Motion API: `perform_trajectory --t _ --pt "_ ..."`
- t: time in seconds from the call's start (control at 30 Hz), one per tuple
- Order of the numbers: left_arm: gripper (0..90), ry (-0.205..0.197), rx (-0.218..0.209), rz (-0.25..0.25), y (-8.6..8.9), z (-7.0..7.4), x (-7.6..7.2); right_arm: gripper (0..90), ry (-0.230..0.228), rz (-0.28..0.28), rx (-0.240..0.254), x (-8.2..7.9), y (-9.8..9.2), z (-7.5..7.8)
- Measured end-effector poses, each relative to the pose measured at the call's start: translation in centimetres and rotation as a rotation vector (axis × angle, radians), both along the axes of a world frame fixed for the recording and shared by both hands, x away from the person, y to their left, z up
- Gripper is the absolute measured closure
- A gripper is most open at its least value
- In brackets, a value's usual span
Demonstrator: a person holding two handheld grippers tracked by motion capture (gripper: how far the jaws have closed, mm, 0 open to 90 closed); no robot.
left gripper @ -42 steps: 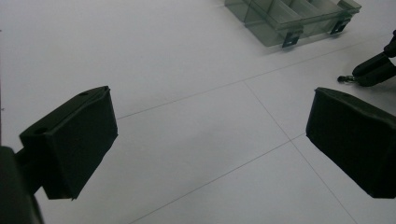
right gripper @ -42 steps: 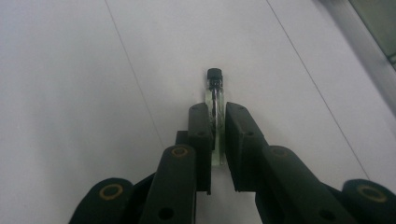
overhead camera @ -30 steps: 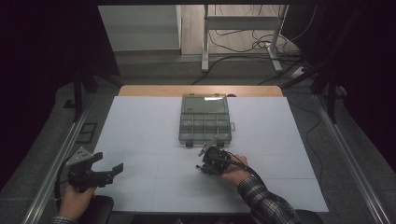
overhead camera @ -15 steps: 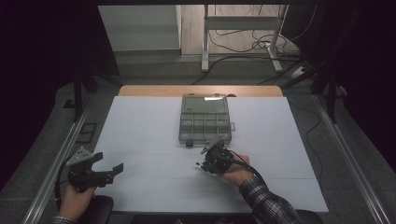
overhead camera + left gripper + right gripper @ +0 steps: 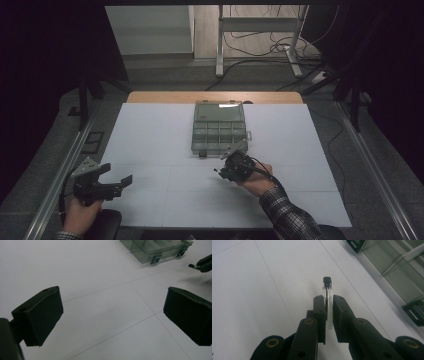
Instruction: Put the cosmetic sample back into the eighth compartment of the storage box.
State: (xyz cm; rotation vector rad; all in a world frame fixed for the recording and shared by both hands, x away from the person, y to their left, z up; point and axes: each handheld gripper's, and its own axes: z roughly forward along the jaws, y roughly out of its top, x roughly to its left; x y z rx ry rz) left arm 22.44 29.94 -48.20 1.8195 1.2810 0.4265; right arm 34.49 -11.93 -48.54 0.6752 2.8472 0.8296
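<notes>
A: High view first. Where's the right gripper (image 5: 235,167)?

B: Just near of the box (image 5: 220,127), a little right of centre on the white table (image 5: 150,135). Held in a hand (image 5: 257,180) with a plaid sleeve (image 5: 287,217) coming in from the near edge. Too small there to tell what sits between the jaws.

A: And the left gripper (image 5: 107,182)?

B: Near left corner, well apart from the box. Jaws spread wide, nothing in them. Gripped by the other hand (image 5: 80,215) at the table's near edge.

A: The box itself?

B: Clear, with compartments, lying far of centre, its two dark latches on the near side.

A: Left gripper view?

B: Both black pads (image 5: 41,315) far apart, bare table between. Box (image 5: 155,248) at far right, a tip of the right gripper (image 5: 201,265) just near of it.

A: Right gripper view?

B: Jaws closed tight on a vial (image 5: 328,300): thin, clear glass, black cap. Clamped along its lower part, cap end sticking out past the fingertips (image 5: 319,305). Held above the table, box (image 5: 397,270) just off to the right.
</notes>
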Motion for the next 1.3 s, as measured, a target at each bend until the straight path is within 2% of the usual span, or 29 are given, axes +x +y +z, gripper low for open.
perform_trajectory --t 0.27,0.5,1.0,1.3 --pt "3.0 0.001 -0.004 -0.002 0.0 0.0 0.0 81.0 -0.005 -0.037 0.028 0.4 -0.8 0.6" --pt "3.1 0.002 -0.005 -0.004 0.0 0.0 0.1 81.0 -0.032 -0.068 0.047 0.8 -1.5 1.1" --pt "3.3 0.006 0.000 -0.008 0.0 0.0 0.1 81.0 -0.072 -0.149 0.054 1.9 -3.0 1.8" --pt "3.4 0.007 0.000 -0.008 -0.1 0.0 0.2 80.9 -0.076 -0.181 0.065 2.5 -3.6 2.1"
